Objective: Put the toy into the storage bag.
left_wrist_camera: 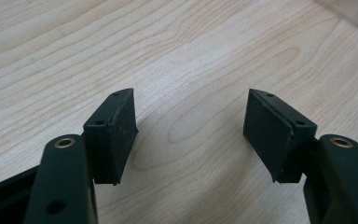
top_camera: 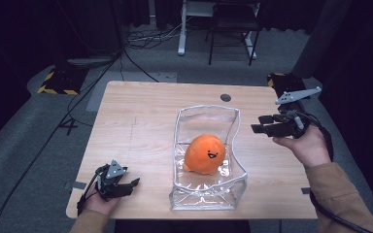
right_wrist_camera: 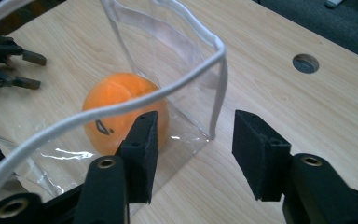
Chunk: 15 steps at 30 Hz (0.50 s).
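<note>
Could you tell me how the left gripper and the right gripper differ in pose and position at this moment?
The left gripper rests low at the table's near left corner, while the right gripper is held raised at the right edge. The left gripper's jaws frame bare wood; the right gripper's jaws point toward the clear plastic bag holding the orange plush toy. Both are open and hold nothing.
</note>
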Each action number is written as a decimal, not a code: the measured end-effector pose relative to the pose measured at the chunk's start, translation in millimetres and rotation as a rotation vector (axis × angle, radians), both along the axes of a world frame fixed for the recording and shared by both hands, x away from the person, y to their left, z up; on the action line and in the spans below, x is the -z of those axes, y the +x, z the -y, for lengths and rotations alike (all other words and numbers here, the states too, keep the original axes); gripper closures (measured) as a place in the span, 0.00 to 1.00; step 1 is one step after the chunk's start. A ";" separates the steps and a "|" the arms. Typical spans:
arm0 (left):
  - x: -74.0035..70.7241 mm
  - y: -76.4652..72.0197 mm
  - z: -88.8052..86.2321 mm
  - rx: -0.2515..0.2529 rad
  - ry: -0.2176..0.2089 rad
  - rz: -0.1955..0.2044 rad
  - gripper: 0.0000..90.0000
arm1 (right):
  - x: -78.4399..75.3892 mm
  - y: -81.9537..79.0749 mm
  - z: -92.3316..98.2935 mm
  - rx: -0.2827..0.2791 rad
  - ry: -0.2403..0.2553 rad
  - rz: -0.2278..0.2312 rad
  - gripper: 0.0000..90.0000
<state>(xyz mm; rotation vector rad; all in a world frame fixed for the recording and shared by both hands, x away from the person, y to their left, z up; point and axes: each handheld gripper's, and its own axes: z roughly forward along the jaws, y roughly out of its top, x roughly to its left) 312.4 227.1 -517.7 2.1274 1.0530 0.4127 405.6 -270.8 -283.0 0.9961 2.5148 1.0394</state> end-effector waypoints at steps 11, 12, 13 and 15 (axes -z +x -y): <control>0.0 0.0 0.0 0.000 -0.001 0.000 0.39 | 34.3 0.5 29.6 0.064 -0.009 -0.043 0.45; 0.0 0.0 0.0 0.000 -0.001 -0.001 0.39 | 38.0 0.3 32.0 0.069 -0.009 -0.047 0.45; 0.0 0.0 0.0 0.000 0.000 -0.001 0.39 | 41.6 0.1 34.3 0.075 -0.011 -0.053 0.44; 0.0 0.0 0.0 0.000 0.000 0.000 0.39 | 48.2 -0.4 38.2 0.084 -0.012 -0.059 0.44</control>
